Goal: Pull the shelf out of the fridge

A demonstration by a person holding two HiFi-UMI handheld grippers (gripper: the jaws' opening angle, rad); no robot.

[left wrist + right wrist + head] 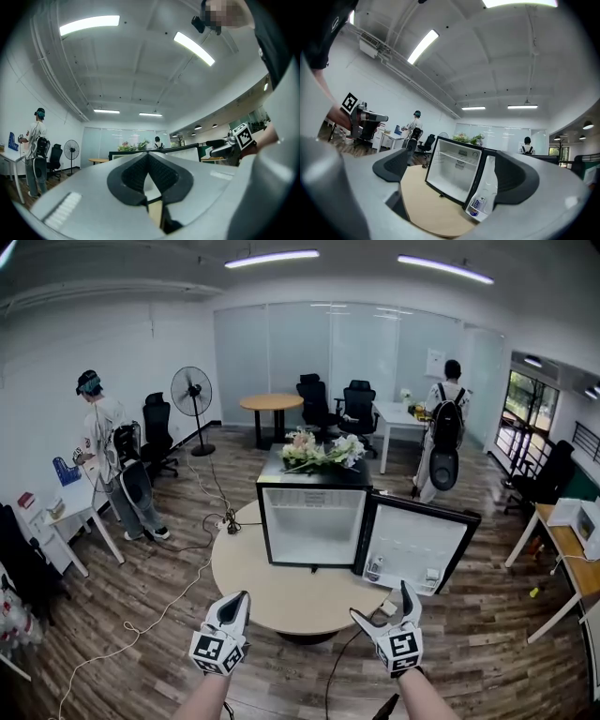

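Observation:
A small black fridge (312, 521) stands on a round wooden table (281, 596), its door (412, 545) swung open to the right. Inside its white interior a thin shelf (458, 157) sits high up, also faintly seen as the shelf (312, 506) in the head view. My left gripper (240, 600) hovers over the table's near edge, left of the fridge, with its pads (140, 176) pressed together on nothing. My right gripper (384, 604) is held in front of the open door, jaws wide apart, nothing between them. Both are well short of the fridge. The right gripper (454, 171) faces the fridge (454, 176).
Flowers (321, 452) lie on top of the fridge. A can (477, 206) sits in the door rack. Cables (178, 592) trail over the wooden floor at the left. A person (105, 456) stands by a white desk at the left, another person (444, 427) at the back. Chairs and a fan (192, 395) line the far wall.

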